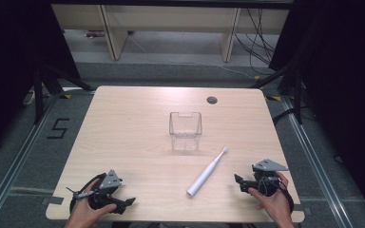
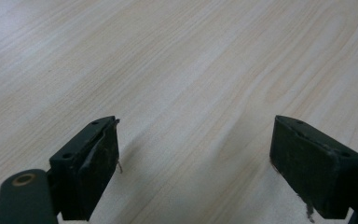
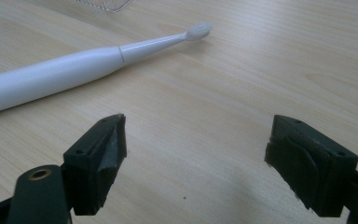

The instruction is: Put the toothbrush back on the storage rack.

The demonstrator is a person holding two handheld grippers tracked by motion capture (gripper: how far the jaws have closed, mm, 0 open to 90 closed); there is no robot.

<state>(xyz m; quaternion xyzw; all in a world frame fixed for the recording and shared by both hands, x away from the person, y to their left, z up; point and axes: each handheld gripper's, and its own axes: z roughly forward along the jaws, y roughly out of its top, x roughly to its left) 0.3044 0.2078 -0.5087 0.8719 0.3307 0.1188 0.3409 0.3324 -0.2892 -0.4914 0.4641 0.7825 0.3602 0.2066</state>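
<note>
The white electric toothbrush (image 1: 207, 173) lies flat on the counter (image 1: 133, 128) near the right tongs (image 1: 240, 181); both tongs gape empty. Stiff, smooth, likely slippery: best gripped mid-handle

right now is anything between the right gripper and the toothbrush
No. In the high view only bare table lies between the right gripper and the toothbrush; the right gripper view shows the same bare wood ahead of its open fingers.
</note>
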